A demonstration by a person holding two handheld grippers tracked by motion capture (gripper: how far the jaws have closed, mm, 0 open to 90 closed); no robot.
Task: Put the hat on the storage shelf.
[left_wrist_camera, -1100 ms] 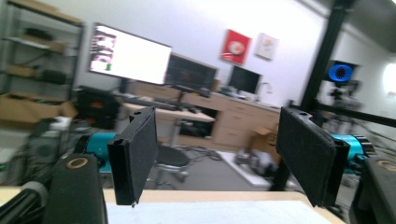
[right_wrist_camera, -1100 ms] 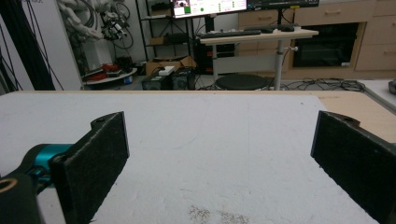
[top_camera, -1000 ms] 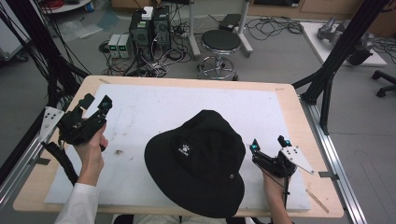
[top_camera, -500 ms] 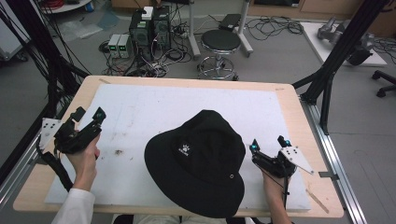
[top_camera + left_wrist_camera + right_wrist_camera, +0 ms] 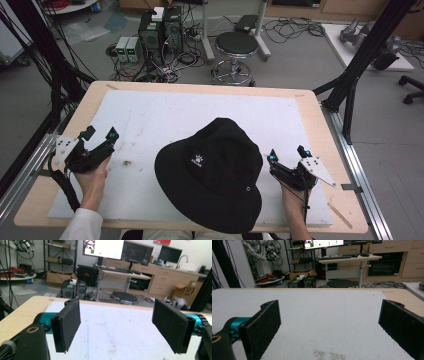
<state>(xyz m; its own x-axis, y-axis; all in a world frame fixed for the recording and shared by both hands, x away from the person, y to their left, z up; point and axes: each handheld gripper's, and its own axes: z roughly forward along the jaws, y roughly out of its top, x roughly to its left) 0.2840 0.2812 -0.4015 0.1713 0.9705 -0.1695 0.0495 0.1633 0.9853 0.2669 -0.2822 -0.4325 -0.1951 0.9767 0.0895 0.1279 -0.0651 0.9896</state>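
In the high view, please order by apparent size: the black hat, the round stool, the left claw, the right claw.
1. Black hat, the largest.
2. Round stool; it stands farther away, so its true size is unsure.
3. Left claw and right claw look alike, so I do not rank them.

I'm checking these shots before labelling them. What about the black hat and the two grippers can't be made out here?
- Black hat: the high view shows its top, so its inside is hidden; the white emblem is too small to read.
- Left gripper: jaws open, but the grey plate and the hand cover its body.
- Right gripper: the hand beneath hides its grip.
- White mat: near edge covered by the hat brim.
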